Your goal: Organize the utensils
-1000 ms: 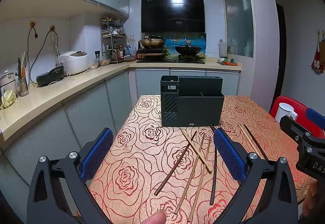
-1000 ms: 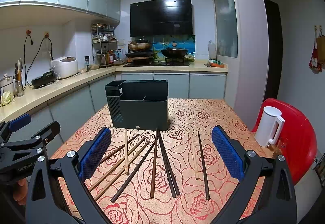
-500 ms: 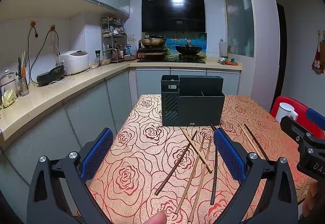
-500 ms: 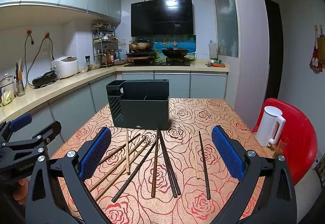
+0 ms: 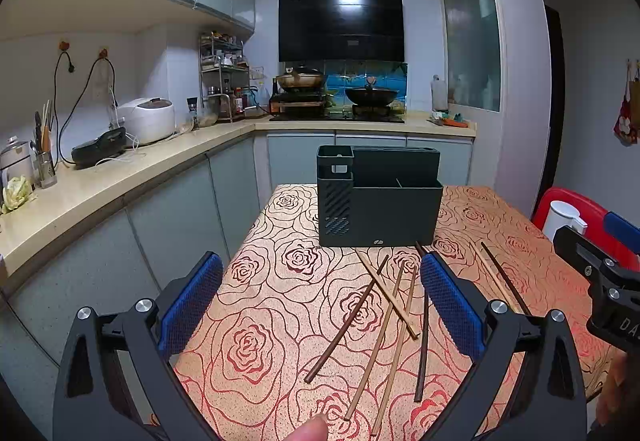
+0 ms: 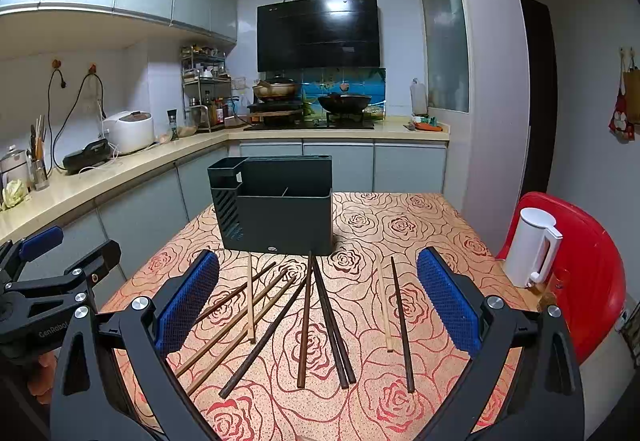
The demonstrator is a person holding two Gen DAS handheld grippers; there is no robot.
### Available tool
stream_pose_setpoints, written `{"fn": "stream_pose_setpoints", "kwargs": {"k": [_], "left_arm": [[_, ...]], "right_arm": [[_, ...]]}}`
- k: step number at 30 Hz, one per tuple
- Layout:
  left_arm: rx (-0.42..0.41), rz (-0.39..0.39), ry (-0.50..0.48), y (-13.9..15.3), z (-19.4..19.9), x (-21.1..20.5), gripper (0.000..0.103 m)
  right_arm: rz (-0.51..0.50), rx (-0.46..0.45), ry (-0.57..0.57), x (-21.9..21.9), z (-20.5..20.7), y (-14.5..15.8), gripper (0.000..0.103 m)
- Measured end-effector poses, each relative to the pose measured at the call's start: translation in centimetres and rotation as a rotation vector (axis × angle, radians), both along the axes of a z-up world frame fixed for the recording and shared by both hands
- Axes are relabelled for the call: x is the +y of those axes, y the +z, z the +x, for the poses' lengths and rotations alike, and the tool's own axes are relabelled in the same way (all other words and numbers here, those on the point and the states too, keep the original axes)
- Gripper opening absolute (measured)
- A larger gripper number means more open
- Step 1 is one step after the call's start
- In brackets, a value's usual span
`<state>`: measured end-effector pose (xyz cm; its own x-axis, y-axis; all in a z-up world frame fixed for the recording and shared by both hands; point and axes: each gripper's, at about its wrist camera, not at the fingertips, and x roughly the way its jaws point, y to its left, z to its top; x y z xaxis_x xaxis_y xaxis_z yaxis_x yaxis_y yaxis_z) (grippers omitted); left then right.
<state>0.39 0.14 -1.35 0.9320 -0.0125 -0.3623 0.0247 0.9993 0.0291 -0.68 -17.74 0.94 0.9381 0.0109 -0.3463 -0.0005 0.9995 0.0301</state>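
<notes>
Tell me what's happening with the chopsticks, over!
Left hand-held gripper open, holding nothing. Right hand-held gripper open, holding nothing. Chopsticks loose on the table, none in the utensil holder. Nothing blocking.

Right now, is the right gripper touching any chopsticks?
Apart. The right wrist view shows the right gripper open above the chopsticks, which lie flat on the table.

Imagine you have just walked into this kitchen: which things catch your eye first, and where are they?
A scatter of loose wooden chopsticks, light and dark, fans across the rose-patterned tablecloth. Behind them stands a dark, boxy plastic utensil holder, upright near the table's far end. A white electric kettle sits on a red chair at the right.
</notes>
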Motion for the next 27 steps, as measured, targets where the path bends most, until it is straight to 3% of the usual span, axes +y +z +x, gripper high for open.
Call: {"fn": "stream_pose_setpoints", "kwargs": {"k": [27], "left_arm": [[0.026, 0.003, -0.005, -0.53, 0.45, 0.08, 0.096]], "right_arm": [[-0.004, 0.015, 0.000, -0.08, 0.36, -0.82, 0.096]]}}
